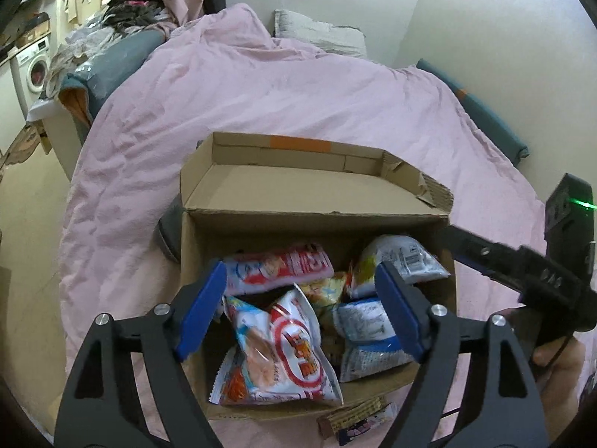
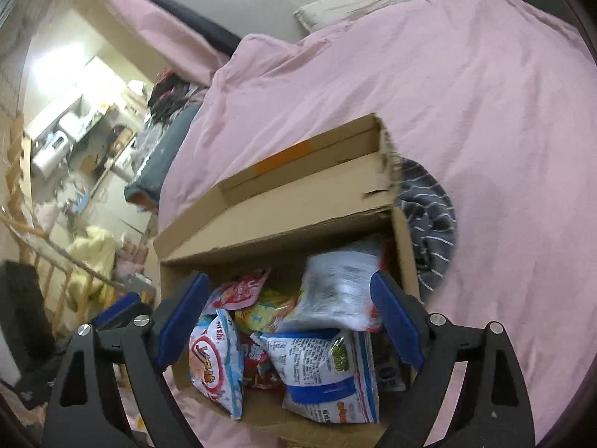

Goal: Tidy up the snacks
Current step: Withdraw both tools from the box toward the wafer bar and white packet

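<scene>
While both grippers hover over a snack-filled cardboard box (image 1: 209,246), neither holds anything. Nearest in the left wrist view, the left gripper (image 1: 300,310) has its blue-padded fingers spread wide and empty above a red-and-white snack bag (image 1: 294,351) lying at 6 o'clock in the box. In the right wrist view, the right gripper (image 2: 289,317) is likewise spread and empty over a blue-and-white packet (image 2: 328,369). One wafer packet (image 1: 358,416) lies outside the box on the pink duvet (image 1: 261,93), just beside the near wall at about 5 o'clock. Further back, more bags fill the box, and its lid flap stands open at 12 o'clock. Beyond, a pillow (image 1: 321,33) rests at the bed's head. Judging by this, most snacks are packed; the next move probably calls for lowering a gripper onto the stray wafer packet and closing gently.
</scene>
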Demonstrator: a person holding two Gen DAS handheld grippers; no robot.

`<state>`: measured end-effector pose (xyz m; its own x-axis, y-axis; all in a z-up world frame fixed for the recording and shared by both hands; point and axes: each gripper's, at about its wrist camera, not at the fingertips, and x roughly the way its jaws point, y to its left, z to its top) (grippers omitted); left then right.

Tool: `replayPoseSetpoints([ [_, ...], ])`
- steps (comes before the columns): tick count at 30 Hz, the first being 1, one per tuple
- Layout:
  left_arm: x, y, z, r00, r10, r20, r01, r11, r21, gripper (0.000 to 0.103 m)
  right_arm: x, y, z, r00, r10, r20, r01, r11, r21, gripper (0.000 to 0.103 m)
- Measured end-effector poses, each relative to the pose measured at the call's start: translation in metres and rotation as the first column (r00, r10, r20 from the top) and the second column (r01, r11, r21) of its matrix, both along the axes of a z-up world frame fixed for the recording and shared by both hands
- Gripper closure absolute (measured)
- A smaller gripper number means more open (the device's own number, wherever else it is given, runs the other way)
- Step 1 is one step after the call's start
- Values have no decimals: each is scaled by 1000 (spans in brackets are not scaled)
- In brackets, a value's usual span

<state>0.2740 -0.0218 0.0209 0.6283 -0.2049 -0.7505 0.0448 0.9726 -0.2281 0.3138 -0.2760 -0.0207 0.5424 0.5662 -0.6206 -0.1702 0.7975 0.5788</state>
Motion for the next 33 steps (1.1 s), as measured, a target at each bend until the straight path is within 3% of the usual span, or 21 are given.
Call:
replayPoseSetpoints([
  [6, 3, 6, -9, 999, 27, -33, -27, 1000, 2, 24, -3, 0, 2, 1000, 26, 8, -26, 1000, -4, 12],
  [19, -1, 7, -12, 999, 43, -32, -42, 999, 33, 24, -14, 25, 4, 996, 86, 28, -82, 989, -121, 12],
  [26, -12, 22, -2, 995, 103, 5, -103, 994, 26, 24, -27, 22, 10, 997, 65, 36, -61, 992, -112, 12],
  [29, -19, 23, 10, 995, 81, 52, -83, 996, 45, 24, -34, 23, 13, 997, 66, 41, -61, 991, -118, 9],
  [30, -22, 23, 13, 994, 76, 72, -80, 995, 54, 23, -37, 24, 15, 997, 65, 49, -59, 990, -125, 6],
  [31, -26, 23, 17, 993, 73, 89, -78, 995, 59, 14, -40, 25, 17, 996, 63, 60, -54, 990, -132, 0],
  [33, -34, 27, 24, 990, 73, 120, -79, 996, 49, 6, -47, 26, 19, 995, 60, 77, -49, 989, -142, 0],
])
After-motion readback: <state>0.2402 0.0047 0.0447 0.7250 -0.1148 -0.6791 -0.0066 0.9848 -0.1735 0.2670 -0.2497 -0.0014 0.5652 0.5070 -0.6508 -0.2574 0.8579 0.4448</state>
